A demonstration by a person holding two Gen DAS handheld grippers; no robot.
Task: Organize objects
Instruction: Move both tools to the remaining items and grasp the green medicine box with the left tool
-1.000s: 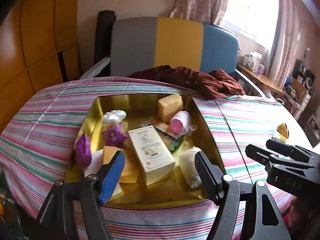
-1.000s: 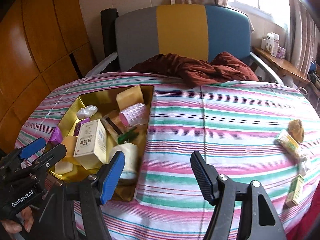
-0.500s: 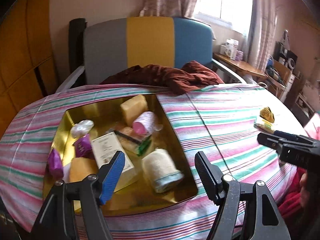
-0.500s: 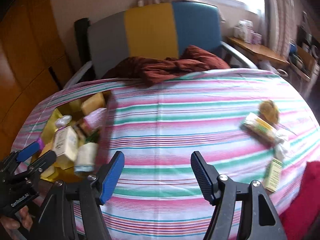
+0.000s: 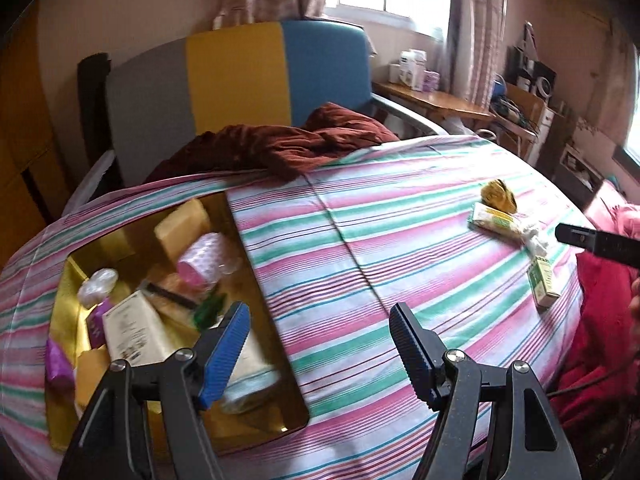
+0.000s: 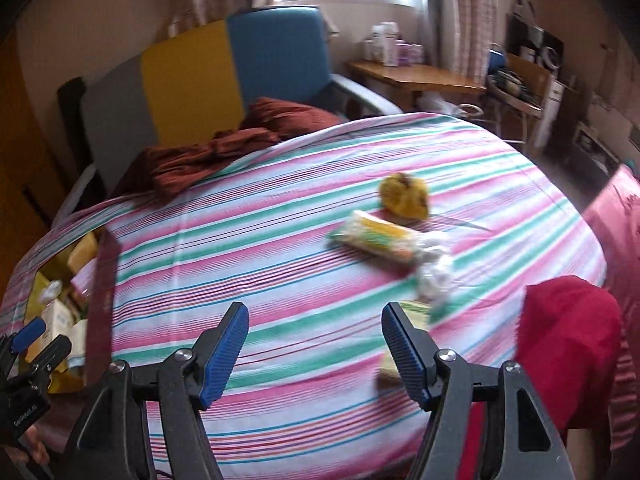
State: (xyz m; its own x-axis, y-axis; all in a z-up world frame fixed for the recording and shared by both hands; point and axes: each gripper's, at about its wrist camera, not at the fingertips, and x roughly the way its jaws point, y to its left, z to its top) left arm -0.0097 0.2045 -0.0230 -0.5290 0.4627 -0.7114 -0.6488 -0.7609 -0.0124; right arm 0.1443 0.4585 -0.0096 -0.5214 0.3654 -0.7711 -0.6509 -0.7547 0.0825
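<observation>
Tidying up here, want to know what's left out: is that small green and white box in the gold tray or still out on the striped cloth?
Out. The green and white box lies flat on the striped cloth, far from the gold tray.

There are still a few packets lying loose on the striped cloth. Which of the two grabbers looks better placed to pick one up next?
Probably the right gripper. Its open jaws look straight at the yellow-green packet and the small green box just ahead. The left gripper, also open and empty, sits by the gold tray, with those packets far off to its side.
</observation>
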